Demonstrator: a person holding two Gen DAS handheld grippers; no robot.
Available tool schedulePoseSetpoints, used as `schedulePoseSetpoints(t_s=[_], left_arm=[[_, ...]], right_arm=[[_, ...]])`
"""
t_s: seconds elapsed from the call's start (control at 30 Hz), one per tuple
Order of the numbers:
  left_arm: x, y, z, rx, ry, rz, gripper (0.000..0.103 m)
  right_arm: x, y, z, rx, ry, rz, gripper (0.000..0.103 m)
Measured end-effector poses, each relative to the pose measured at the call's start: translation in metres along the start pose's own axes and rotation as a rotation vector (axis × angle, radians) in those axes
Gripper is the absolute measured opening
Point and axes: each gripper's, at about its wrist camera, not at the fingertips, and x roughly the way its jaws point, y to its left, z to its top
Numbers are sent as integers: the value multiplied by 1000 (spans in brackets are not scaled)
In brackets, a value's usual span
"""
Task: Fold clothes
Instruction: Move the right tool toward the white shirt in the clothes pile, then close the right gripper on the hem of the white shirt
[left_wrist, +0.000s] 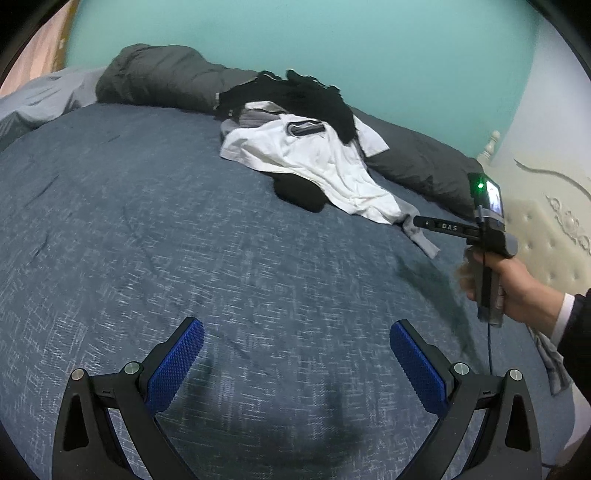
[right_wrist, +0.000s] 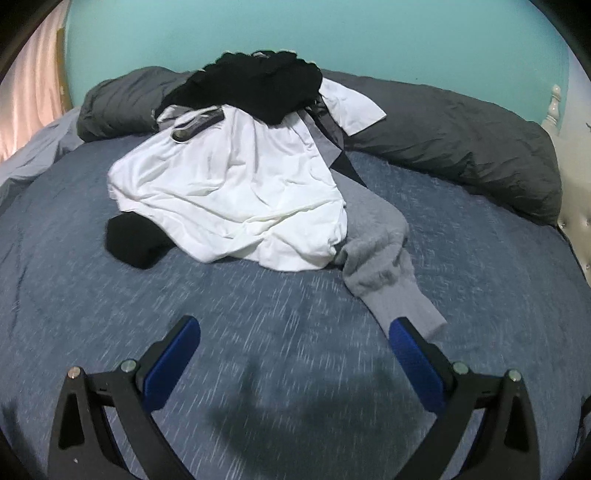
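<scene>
Both grippers, left gripper (left_wrist: 296, 360) and right gripper (right_wrist: 294, 356), hang wide open and empty over the bed (right_wrist: 258, 314); the clothes pile (right_wrist: 236, 184) lies unfolded at the far side; next, likely grasping the grey sleeve (right_wrist: 399, 295) nearest the right gripper.

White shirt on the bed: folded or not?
Not folded. The white shirt lies crumpled in the pile, a black garment draped over its top.

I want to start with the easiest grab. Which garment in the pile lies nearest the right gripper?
The grey garment: its sleeve trails out of the pile toward the right gripper, ending beside one finger. The white shirt and black clothes lie farther back.
</scene>
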Motion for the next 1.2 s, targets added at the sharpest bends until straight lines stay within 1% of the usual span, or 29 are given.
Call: schedulePoseSetpoints(t_s=[0.13,0.23,0.3,0.4,0.47,0.53,0.57,0.6,0.63,0.7,0.73,0.77,0.87,0.97,1.07,1.13,1.2], left_arm=[[0,7,-1,-22,-12,2,103],[2,10,-2,-28,-16,4,103],[5,10,-2,-28,-12,3,103],[7,14,-4,-31,-10,2,103],[7,18,-6,-33,-8,10,103],[9,21,-6,-43,-3,7,103],[9,20,-7,-42,-2,4,103],[9,19,-7,-41,-2,2,103],[10,19,-7,-40,-2,-1,103],[10,17,-7,-33,-3,-4,103],[11,15,-8,-29,-3,-5,103],[11,15,-8,-27,-2,-7,103],[11,16,-6,-35,-2,-8,103],[5,14,-4,-38,-16,-15,103],[-2,11,-2,-37,-32,-25,103],[-5,11,-5,-55,-26,-42,103],[-6,9,-9,-47,-14,-40,103]], right_arm=[[25,1,16,-24,-8,-2,103],[45,0,22,-7,-6,-17,101],[57,-1,25,0,-2,-39,88],[75,-5,30,15,13,-64,77],[84,-8,34,26,14,-78,74],[93,-10,37,32,25,-86,67],[97,-11,37,35,33,-89,59],[100,-12,37,37,42,-92,45],[104,-13,37,39,50,-95,36],[105,-14,36,37,56,-96,12],[103,-13,36,30,53,-91,6],[100,-12,35,22,45,-87,2],[81,-8,35,1,9,-64,0],[51,-2,37,-1,-43,-4,0],[16,12,37,-49,-88,53,0],[6,14,39,-80,-81,38,0],[-3,4,42,-40,-88,3,0]])
